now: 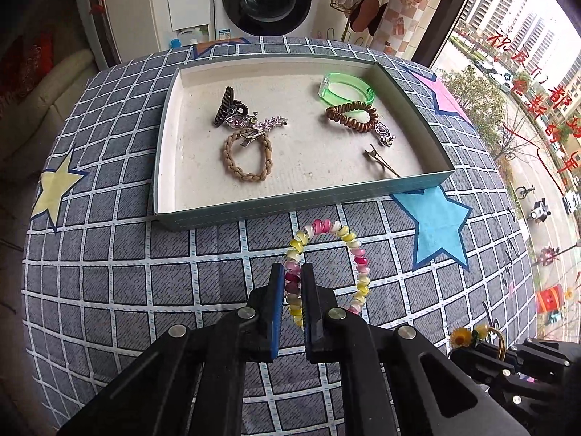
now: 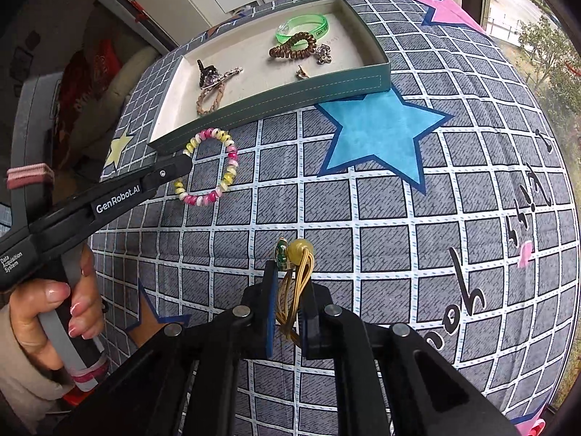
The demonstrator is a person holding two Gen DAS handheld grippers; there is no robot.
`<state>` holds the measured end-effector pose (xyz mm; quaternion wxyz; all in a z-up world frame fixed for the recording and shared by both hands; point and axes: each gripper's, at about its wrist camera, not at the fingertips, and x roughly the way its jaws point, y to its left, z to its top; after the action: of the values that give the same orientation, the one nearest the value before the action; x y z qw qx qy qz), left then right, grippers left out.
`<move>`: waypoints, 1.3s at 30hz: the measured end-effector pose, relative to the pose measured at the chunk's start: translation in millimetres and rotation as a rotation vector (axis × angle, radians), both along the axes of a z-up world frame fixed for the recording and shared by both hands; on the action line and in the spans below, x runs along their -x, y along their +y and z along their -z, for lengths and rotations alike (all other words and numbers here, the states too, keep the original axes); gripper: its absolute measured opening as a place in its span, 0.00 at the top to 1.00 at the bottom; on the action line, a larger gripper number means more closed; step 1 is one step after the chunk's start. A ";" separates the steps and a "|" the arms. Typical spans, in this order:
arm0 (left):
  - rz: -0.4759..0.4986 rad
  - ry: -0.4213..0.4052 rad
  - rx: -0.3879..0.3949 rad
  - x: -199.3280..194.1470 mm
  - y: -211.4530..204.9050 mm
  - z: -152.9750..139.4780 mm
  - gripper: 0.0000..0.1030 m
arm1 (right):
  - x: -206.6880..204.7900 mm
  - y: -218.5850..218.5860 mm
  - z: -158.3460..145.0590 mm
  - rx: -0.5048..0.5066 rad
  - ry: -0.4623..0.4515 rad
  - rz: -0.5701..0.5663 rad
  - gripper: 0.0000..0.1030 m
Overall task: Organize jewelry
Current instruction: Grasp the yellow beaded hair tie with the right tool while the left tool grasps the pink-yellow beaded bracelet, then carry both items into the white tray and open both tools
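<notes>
Left gripper (image 1: 293,283) clamped on one side of the coil tie (image 1: 328,270), ring dangling from the pads just short of the tray's (image 1: 290,210) near wall; from the right wrist view (image 2: 187,161), tips nearly at that wall's left end

Right gripper (image 2: 290,290) clamped on the yellow tie (image 2: 299,276), strands pinched between the pads, bead and small green charm poking out past the tips; seen also low in the corner of the left view (image 1: 468,336), trailing behind and to the right

Tray straight ahead of both grippers, long axis lying crosswise, near wall as the one edge to clear. Left load nearer by far, right load well back over the checked cloth (image 2: 363,218) with the blue star (image 2: 381,134) between it and the tray's right corner

Inside the tray: claw clip (image 1: 228,107) and braided tie (image 1: 248,158) to the left, green bangle (image 1: 345,85), brown coil (image 1: 350,116) and a flat clip (image 1: 381,161) to the right. Bare floor through the middle and along the near strip, likely the safest drop zone for the coil tie. Hanging ring liable to catch the wall unless carried higher. Probably enough sideways room for both arms, left toward centre-left, right toward the near right corner
</notes>
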<state>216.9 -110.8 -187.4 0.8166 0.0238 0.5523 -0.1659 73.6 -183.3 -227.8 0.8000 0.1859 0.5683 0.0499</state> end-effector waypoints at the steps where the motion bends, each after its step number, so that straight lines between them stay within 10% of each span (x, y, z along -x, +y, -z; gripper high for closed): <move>1: -0.001 -0.007 0.007 2.0 10.3 -5.1 0.79 | -3.0 -3.9 -2.7 -0.004 -0.004 0.004 0.90; 19: -0.067 -0.107 0.061 -26.7 57.9 -64.8 0.79 | -78.0 -49.4 -52.1 -0.034 -0.106 0.019 0.90; 39: -0.156 -0.055 -0.006 -90.2 57.1 -22.7 0.79 | -190.3 -54.6 -28.7 -0.048 -0.075 -0.052 0.90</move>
<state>307.1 -53.7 -164.8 0.8418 -0.0125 0.5304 -0.0996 263.8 -237.9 -199.1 0.8146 0.1882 0.5410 0.0912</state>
